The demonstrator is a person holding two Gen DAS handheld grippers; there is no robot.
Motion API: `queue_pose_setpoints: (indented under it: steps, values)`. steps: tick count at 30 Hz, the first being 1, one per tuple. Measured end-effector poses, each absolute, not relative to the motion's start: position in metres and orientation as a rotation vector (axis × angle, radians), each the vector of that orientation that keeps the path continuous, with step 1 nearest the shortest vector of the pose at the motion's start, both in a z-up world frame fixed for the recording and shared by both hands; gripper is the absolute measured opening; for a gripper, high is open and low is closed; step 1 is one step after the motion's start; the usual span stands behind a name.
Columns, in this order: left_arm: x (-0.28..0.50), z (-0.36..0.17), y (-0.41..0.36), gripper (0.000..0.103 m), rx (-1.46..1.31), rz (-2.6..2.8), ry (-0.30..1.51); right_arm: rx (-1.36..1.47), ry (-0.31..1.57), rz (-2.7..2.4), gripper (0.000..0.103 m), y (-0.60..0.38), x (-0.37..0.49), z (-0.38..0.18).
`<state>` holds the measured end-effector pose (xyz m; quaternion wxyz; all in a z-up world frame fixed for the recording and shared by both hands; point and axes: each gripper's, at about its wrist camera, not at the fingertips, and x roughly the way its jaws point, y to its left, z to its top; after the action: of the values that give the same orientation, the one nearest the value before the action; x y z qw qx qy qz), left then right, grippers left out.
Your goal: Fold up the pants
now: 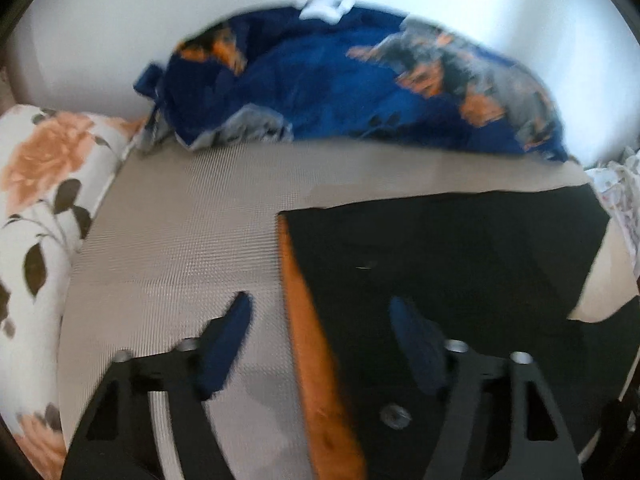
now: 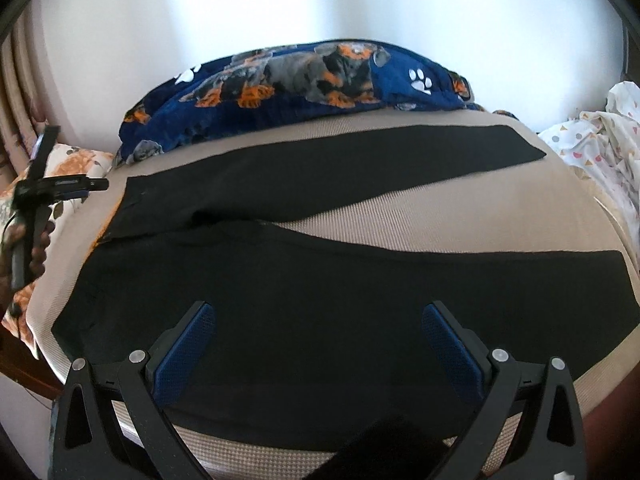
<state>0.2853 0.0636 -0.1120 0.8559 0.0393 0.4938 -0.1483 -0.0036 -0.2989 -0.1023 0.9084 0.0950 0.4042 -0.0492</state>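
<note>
Black pants (image 2: 320, 272) lie flat on the beige bed (image 2: 460, 200), waist to the left and the two legs spread in a V toward the right. In the left wrist view, the waist edge shows an orange lining strip (image 1: 304, 320) beside the black cloth (image 1: 460, 260). My left gripper (image 1: 320, 312) is open and straddles that strip, one finger over bare bed and the other over the pants, pressing on nothing. My right gripper (image 2: 318, 316) stands open above the near leg, with only flat cloth below it. A hand holds the left gripper (image 2: 96, 185) at the far left of the right wrist view.
A rumpled blue dog-print blanket (image 2: 300, 80) lies along the far side of the bed, against a white wall. A floral pillow (image 1: 40, 200) sits to the left. White patterned bedding (image 2: 600, 140) is bunched at the right edge.
</note>
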Motion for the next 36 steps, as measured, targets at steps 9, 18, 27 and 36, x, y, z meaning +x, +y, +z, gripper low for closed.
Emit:
queue_pose_setpoints:
  steps: [9,18,27,36]
  values:
    - [0.355,-0.137,0.072,0.057,0.008,-0.337,1.085,0.191,0.897,-0.111,0.103,-0.302,0.008,-0.121]
    - [0.374,-0.154,0.047,0.032,0.089,-0.368,1.137,0.2,0.925,-0.121,0.103,-0.303,0.015,-0.131]
    - [0.302,-0.096,0.045,0.01,0.035,-0.375,0.928,0.215,0.909,-0.088,0.103,-0.303,0.016,-0.124]
    - [0.157,-0.038,0.03,0.01,0.099,-0.446,0.701,0.537,0.862,0.134,0.103,-0.327,0.054,-0.096]
